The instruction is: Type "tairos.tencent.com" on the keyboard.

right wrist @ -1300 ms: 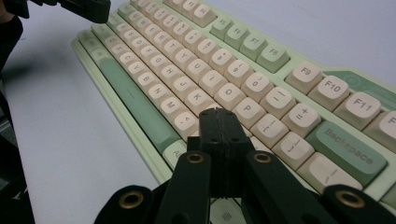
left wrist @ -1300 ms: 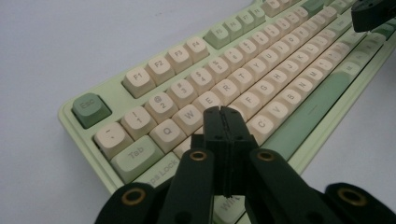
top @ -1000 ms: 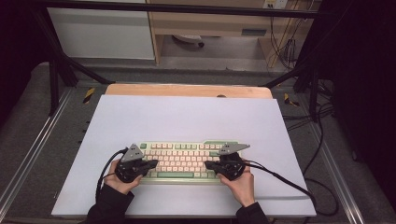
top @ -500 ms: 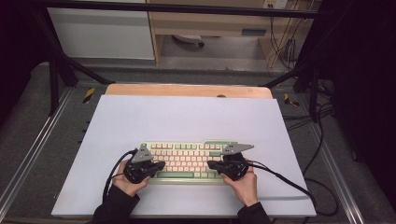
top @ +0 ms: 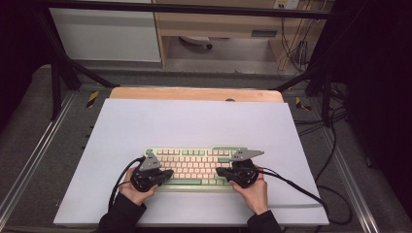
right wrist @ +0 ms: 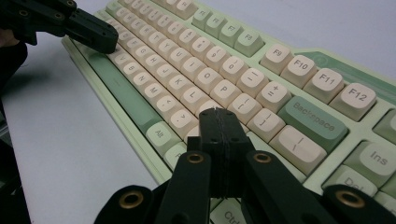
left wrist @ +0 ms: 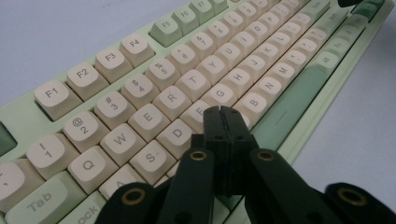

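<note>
A pale green keyboard [top: 194, 160] with cream keys lies near the front of the white board. My left gripper [top: 167, 174] hovers over its left half, jaws shut with nothing between them. In the left gripper view the shut tips [left wrist: 223, 112] sit just above the F and G keys of the keyboard [left wrist: 140, 88]. My right gripper [top: 219, 172] is over the right half, also shut and empty. Its tips [right wrist: 217, 114] in the right gripper view hang above the punctuation keys of the keyboard [right wrist: 224, 70]. That view also has the left gripper [right wrist: 105, 39] farther along.
The white board [top: 194, 121] covers a wooden tabletop [top: 194, 93]. Black cables [top: 291, 184] trail from both grippers across the board's front. Metal frame rails [top: 29, 160] run along both sides, and more cables [top: 335, 145] hang at the right.
My left gripper has shifted slightly to the right over the keys. The right gripper has stayed put, and both stay shut.
</note>
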{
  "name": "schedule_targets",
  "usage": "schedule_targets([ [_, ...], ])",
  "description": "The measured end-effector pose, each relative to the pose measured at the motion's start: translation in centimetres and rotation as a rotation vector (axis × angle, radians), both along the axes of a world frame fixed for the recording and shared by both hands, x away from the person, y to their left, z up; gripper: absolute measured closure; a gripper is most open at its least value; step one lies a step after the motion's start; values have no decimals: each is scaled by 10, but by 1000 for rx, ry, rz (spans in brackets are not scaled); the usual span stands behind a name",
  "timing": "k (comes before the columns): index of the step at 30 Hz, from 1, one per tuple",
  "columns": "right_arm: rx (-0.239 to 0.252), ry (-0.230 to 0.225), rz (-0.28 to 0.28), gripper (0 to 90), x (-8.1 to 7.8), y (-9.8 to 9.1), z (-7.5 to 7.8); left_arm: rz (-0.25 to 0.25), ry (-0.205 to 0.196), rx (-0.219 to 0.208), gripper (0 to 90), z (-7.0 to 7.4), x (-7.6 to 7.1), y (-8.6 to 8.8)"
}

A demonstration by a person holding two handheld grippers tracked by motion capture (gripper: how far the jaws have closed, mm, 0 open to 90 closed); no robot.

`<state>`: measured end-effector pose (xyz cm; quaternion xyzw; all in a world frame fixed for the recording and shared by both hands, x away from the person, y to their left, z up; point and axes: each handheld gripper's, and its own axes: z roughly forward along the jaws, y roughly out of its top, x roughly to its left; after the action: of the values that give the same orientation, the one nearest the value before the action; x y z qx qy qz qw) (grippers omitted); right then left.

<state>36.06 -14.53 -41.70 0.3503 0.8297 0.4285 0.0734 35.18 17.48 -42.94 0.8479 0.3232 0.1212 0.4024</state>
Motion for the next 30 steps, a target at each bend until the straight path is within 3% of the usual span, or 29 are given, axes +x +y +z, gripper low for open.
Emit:
schedule_targets([
  [11, -3, 2, -2, 900, 0, 0, 0, -5, -2, 8, 898, -2, -1, -1],
  [30, -7, 6, 3, 900, 0, 1, -2, 11, -22, -18, 898, 10, -3, 10],
])
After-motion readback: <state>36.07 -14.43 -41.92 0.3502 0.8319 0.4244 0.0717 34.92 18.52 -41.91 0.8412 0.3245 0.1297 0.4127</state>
